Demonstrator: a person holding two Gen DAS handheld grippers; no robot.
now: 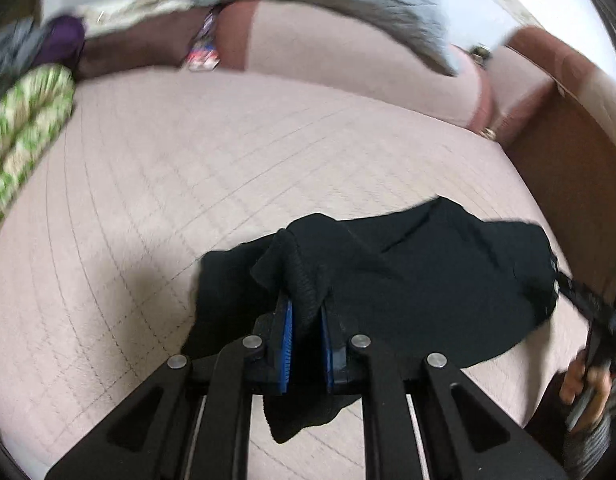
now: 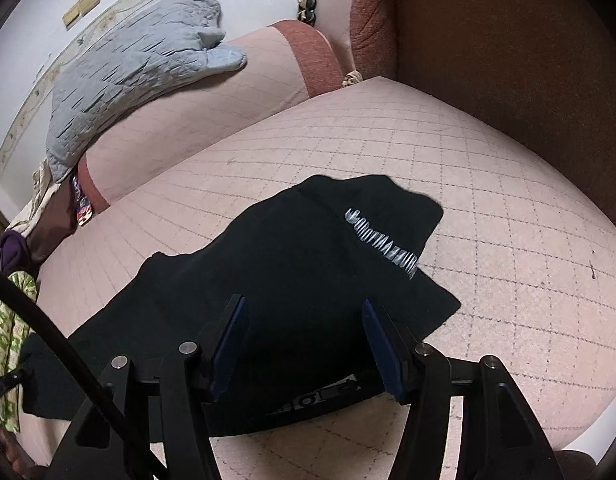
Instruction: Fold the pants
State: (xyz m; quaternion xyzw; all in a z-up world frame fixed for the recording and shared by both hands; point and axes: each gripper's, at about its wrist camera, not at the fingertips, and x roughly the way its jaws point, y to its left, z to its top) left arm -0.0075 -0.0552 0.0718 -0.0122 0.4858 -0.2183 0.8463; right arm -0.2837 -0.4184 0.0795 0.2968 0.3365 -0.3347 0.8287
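The black pants [image 1: 428, 272] lie bunched on the pink quilted sofa seat [image 1: 187, 200]. My left gripper [image 1: 306, 304] is shut on a ribbed edge of the pants, lifting a fold between its blue pads. In the right wrist view the pants [image 2: 291, 264] spread flat, with a silver printed strip [image 2: 382, 242] near their far right side. My right gripper [image 2: 303, 312] is open just above the pants, its blue pads [image 2: 231, 336] apart with nothing between them. The right gripper and the hand holding it show at the right edge of the left wrist view [image 1: 600, 332].
A grey quilted cloth [image 2: 135, 68] hangs over the sofa back. A green patterned cloth [image 1: 23, 132] and purple clothing [image 1: 59, 44] lie at the left end of the seat. The brown armrest [image 2: 508, 60] bounds the seat on the right.
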